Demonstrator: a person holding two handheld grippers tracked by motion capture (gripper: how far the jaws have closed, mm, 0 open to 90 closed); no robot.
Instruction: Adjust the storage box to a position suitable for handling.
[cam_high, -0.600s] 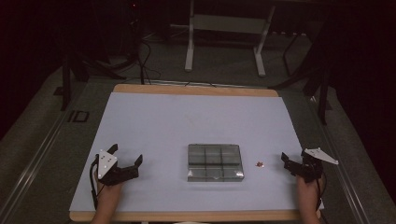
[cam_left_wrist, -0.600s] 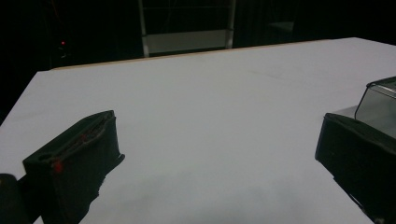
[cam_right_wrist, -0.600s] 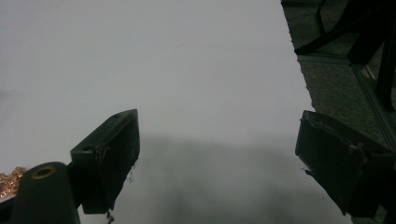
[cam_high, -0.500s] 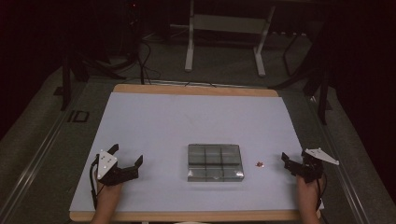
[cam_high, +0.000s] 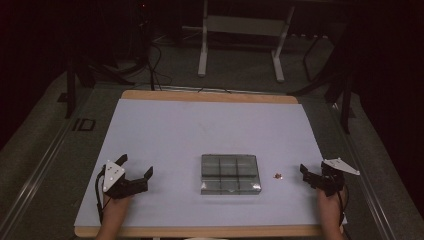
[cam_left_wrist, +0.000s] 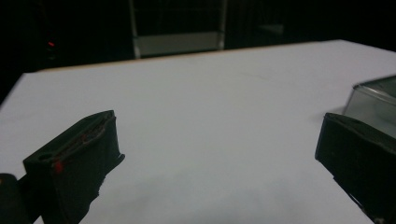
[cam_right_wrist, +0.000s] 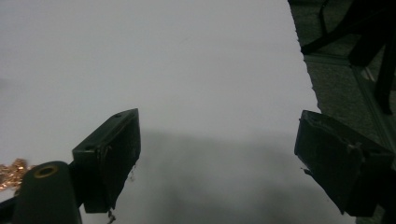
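The small copper-coloured trinket (cam_high: 278, 175), likely a bunched fine chain, lay on the white desk (cam_high: 210, 125) in the lower right of the high view, just beside the right edge of the clear compartment tray (cam_high: 230, 173) and apart from it. In the right gripper view it peeked in at the lower left edge (cam_right_wrist: 13, 172), to the side of the left finger rather than between the two.

The likeliest trouble from here was a miss. The piece was tiny and flat against the desk, and the right gripper (cam_high: 314, 176) sat off to one side of it, so closing without first lining up would have pinched only air or nudged the piece away. Thin links could also slip out of the wide pads, or be pushed up against the tray wall where they would be hard to pinch. The dim light made judging the gap harder.

The right gripper's fingers (cam_right_wrist: 109, 154) stood wide apart with nothing between them but bare desk; they held and touched nothing that I could see. The left gripper (cam_high: 135, 177), in the lower left of the high view, was likewise spread wide and empty, its fingers (cam_left_wrist: 79, 163) hovering low over the desk, with a corner of the tray showing at the right edge of its own view (cam_left_wrist: 373, 100).
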